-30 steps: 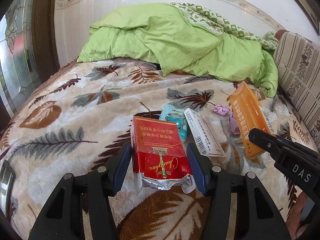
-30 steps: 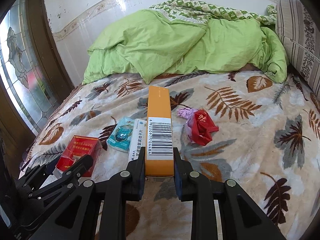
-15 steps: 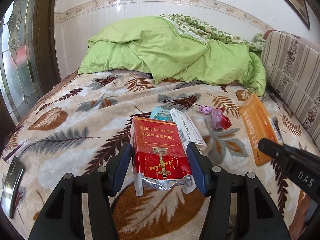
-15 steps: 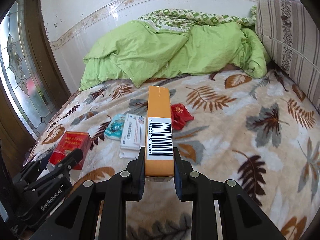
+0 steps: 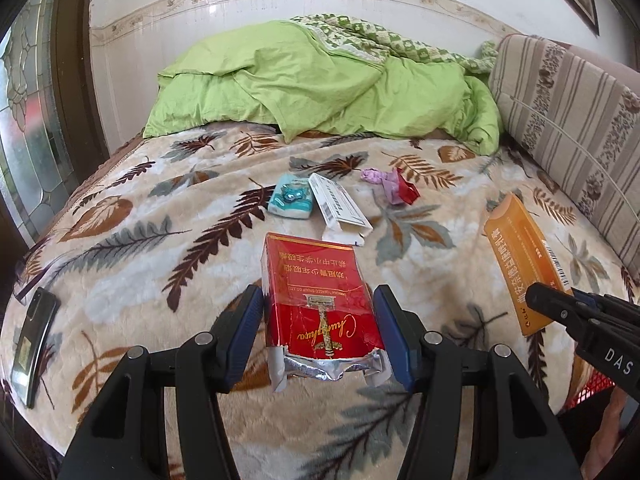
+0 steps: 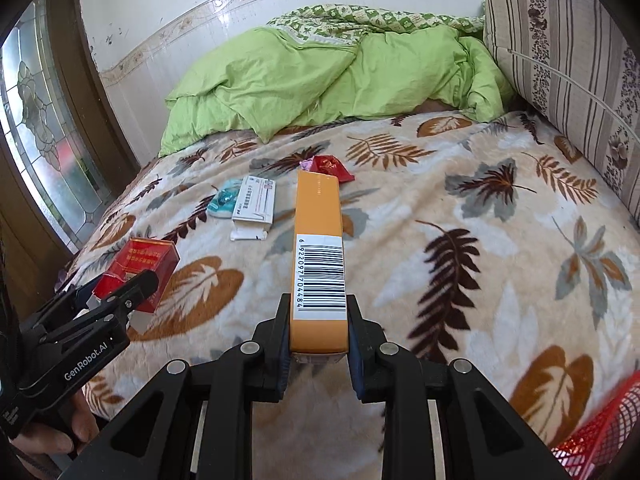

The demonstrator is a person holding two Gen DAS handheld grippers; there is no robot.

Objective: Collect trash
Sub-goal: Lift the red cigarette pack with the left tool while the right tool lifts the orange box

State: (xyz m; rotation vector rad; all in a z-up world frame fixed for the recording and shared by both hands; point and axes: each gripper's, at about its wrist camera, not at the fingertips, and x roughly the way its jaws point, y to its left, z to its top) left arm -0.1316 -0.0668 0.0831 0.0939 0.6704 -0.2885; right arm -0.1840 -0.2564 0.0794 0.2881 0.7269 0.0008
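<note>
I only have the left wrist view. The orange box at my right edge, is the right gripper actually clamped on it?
Observer: Yes. The right gripper is shut on the orange box, fingers against both sides near its barcode end.
Operator: Anything under that gripper?
Observer: A red mesh basket shows at its lower right.
Operator: Does my red cigarette pack look gripped from there?
Observer: The left gripper has the red cigarette pack between its fingers, above the blanket.

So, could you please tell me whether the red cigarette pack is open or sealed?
Open: the red cigarette pack has its end torn, with ragged silver foil sticking out.
</note>
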